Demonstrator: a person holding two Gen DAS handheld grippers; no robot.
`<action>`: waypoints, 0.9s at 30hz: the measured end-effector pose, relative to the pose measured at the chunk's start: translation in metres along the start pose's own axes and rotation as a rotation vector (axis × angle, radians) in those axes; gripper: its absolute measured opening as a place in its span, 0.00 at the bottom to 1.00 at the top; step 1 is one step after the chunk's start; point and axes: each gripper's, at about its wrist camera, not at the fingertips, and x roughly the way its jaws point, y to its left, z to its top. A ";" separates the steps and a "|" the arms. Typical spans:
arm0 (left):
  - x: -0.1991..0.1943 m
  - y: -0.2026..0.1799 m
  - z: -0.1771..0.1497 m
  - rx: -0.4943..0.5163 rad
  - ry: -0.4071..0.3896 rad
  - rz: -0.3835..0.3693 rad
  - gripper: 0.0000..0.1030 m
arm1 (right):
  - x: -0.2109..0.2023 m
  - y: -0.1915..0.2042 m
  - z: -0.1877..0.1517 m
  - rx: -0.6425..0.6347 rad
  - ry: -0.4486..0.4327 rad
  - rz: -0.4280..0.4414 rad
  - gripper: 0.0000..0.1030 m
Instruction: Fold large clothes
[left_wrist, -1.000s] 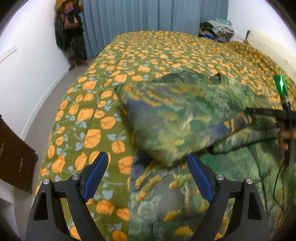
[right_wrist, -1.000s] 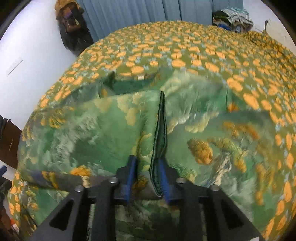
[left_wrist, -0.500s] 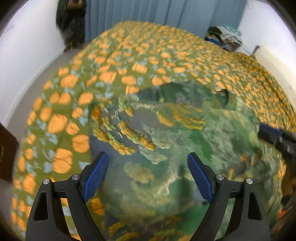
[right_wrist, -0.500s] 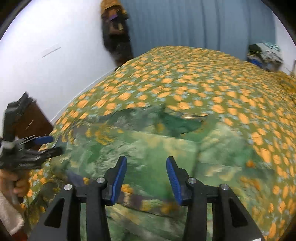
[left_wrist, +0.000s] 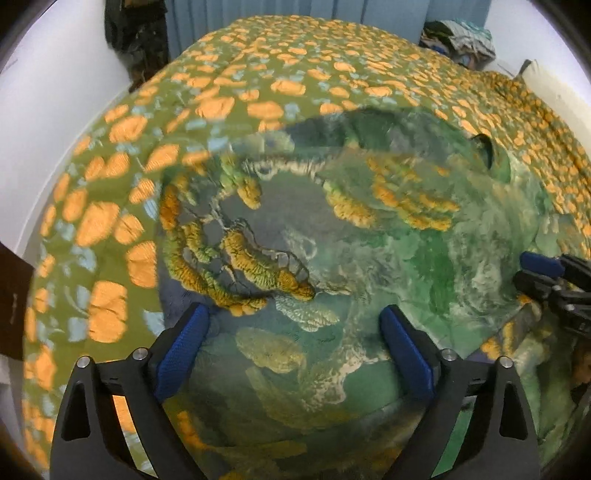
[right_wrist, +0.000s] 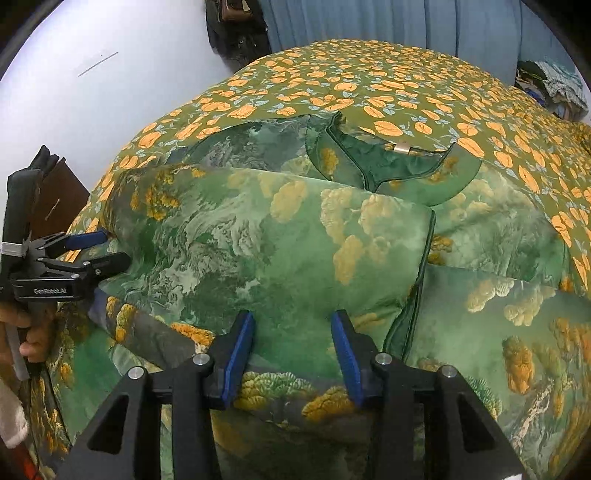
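A large green garment (right_wrist: 295, 240) with a landscape print and yellow-orange trees lies on the bed, partly folded over itself, its neckline (right_wrist: 376, 162) toward the far side. It also fills the left wrist view (left_wrist: 332, 258). My left gripper (left_wrist: 295, 354) is open and empty, hovering just above the garment's left part. My right gripper (right_wrist: 291, 354) is open and empty over the folded layer, next to a dark green hem edge (right_wrist: 417, 280). Each gripper shows in the other's view: the right one (left_wrist: 550, 273) at the right edge, the left one (right_wrist: 92, 251) at the left edge.
The bed wears a green cover with orange fruit print (right_wrist: 369, 81). A white wall (right_wrist: 92, 92) and a dark brown piece of furniture (right_wrist: 59, 195) stand to the left. Blue curtains (right_wrist: 369, 18), hanging dark clothes (left_wrist: 136, 40) and a clothes pile (left_wrist: 458, 37) lie beyond.
My right gripper has let go of the garment's hem and opened, leaving the folded layer lying flat. My left gripper has moved in over the garment, still open.
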 end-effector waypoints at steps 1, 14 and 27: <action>-0.009 0.001 0.006 -0.001 -0.021 -0.013 0.90 | 0.000 0.000 -0.001 0.002 0.000 0.001 0.44; 0.055 0.040 0.038 -0.164 0.012 -0.106 0.94 | 0.000 -0.002 -0.001 0.018 -0.008 0.014 0.44; -0.019 0.017 0.002 0.018 -0.068 -0.143 0.93 | 0.003 -0.004 -0.002 0.024 -0.008 0.014 0.44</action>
